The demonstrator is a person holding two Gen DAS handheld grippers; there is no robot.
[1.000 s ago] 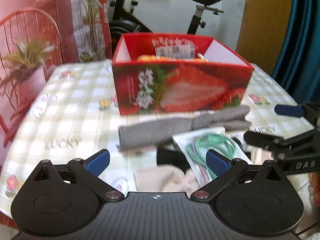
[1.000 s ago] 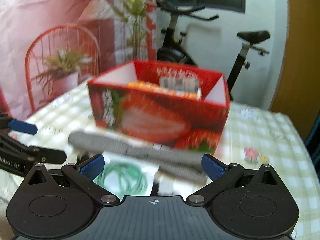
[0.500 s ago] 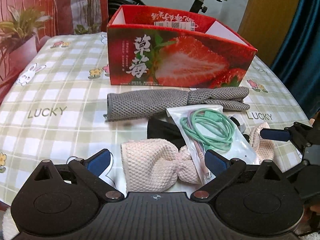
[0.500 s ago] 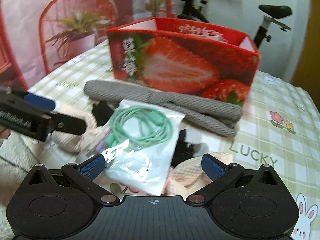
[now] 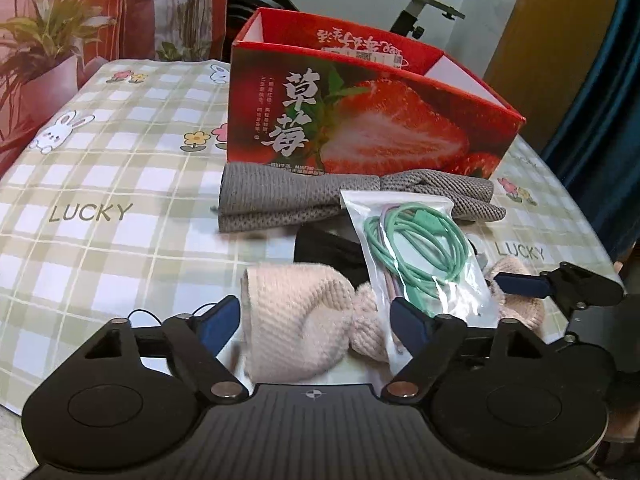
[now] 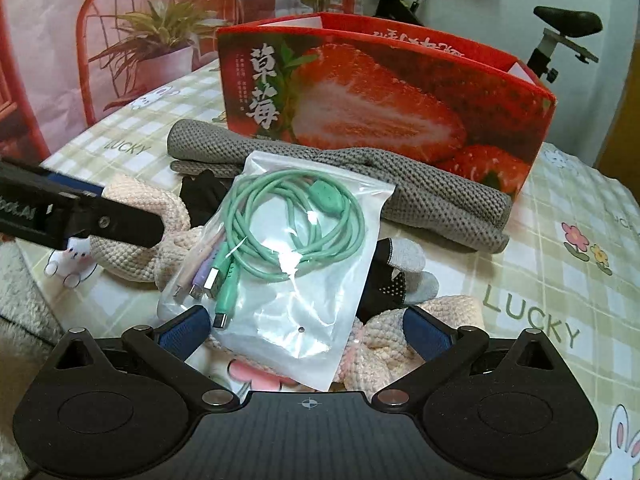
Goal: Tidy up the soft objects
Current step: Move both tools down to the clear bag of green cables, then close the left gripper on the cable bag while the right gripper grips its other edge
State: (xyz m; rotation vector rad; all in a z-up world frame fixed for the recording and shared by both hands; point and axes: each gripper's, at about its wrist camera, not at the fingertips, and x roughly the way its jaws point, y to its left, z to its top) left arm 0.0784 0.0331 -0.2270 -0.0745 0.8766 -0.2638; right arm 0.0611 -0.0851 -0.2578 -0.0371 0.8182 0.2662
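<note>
Half-hidden black glove [image 6: 386, 284] under cable bag [image 6: 288, 256]

Left gripper [image 5: 316, 320]: mine, jaws spread wide, low over the near table edge; I see the pink headband between the blue pads, nothing clamped.
Pink headband [image 5: 296, 316]: knitted, knotted in the middle, lying flat right in front of me.
Cable bag [image 5: 416, 256]: clear pouch with a coiled green cable, resting across the headband's knot and a black cloth [image 5: 324, 248].
Grey headband [image 5: 296, 200]: stretched along the foot of the box, touching it.
Strawberry box [image 5: 360, 120]: red, open-topped, upright behind everything.
Right gripper [image 5: 560, 286]: comes in from my right, one blue pad over the headband's far end; its state I cannot make out.
Tablecloth [image 5: 100, 184]: checked, printed LUCKY.
</note>
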